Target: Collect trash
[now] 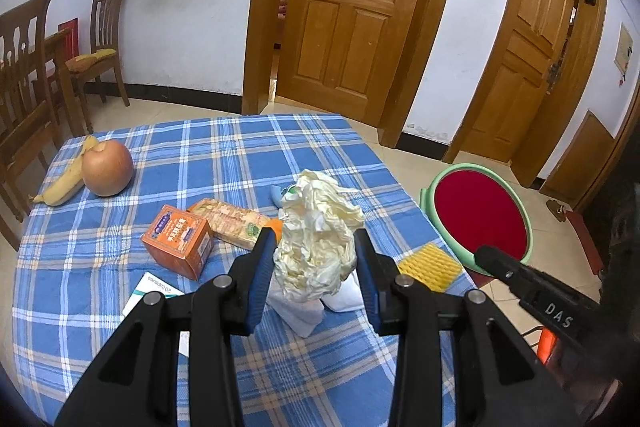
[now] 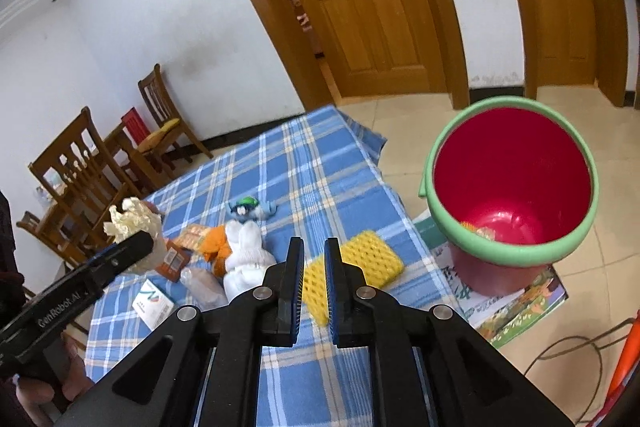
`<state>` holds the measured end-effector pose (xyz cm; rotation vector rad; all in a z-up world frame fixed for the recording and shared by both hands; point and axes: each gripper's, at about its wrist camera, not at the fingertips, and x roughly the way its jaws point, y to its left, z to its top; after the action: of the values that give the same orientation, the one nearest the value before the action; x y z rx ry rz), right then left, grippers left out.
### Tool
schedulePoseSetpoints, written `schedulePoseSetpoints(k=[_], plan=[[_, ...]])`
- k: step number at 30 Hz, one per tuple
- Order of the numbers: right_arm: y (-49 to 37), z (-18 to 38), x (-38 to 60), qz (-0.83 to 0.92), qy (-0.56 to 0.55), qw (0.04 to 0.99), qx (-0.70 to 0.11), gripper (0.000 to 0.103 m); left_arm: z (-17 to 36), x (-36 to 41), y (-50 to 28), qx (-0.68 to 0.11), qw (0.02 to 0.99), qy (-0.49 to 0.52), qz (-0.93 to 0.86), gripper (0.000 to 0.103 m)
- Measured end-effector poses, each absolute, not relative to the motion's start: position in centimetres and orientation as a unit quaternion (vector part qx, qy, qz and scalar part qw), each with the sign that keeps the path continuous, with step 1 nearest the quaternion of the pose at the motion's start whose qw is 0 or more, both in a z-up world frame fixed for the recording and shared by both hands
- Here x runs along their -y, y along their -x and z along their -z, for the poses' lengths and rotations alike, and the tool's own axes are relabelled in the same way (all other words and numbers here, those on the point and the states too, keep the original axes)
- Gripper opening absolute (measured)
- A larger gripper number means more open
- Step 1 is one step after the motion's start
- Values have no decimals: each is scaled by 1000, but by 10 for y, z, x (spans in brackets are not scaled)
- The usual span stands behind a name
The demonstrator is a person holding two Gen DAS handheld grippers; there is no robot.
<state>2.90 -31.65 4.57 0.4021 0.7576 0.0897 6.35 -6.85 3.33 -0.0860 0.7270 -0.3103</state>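
My left gripper (image 1: 314, 233) is shut on a crumpled cream paper wad (image 1: 316, 239), held above the blue plaid tablecloth (image 1: 200, 155). The right wrist view shows that gripper (image 2: 134, 247) at the left with the wad (image 2: 134, 221) sticking up from it. My right gripper (image 2: 314, 247) is shut with nothing between its blue pads, above the table's near right part. Its black finger (image 1: 500, 263) shows at the right of the left wrist view. A red bin with a green rim (image 2: 516, 253) (image 1: 480, 215) stands off the table's right edge, with a small yellow scrap (image 2: 476, 229) at its bottom.
On the cloth lie an apple (image 1: 107, 167), a banana (image 1: 68, 179), an orange box (image 1: 178, 239), a cracker pack (image 1: 228, 223), a yellow sponge (image 2: 356, 259), a white and orange plush (image 2: 244, 251), a blue toy (image 2: 248, 209) and a medicine box (image 2: 152, 301). Wooden chairs (image 1: 100, 39) stand left.
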Motion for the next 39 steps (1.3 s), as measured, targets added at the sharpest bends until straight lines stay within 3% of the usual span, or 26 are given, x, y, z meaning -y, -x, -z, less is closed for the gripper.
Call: schedulePoseSetpoints(k=[6,18,29,34,39], plan=[[-31,-27,318,-31,-187,900,-394,40,-31,68,-60,-355,922,43,150,39],[-58,4,315,-6,-154,889,-432,57,-17,55,-64,-368,918,57,140,40],[-75,18,306,20,-115,890,-441,57,-3,53,-75,-384,910,63,143,40],[-75,16,301,15,-105,893,-437,35,2,53,-81,-390,907,65,146,40],[-71,13,295,4,-107,895,-432,23,3,53,-83,-392,906,64,146,40]])
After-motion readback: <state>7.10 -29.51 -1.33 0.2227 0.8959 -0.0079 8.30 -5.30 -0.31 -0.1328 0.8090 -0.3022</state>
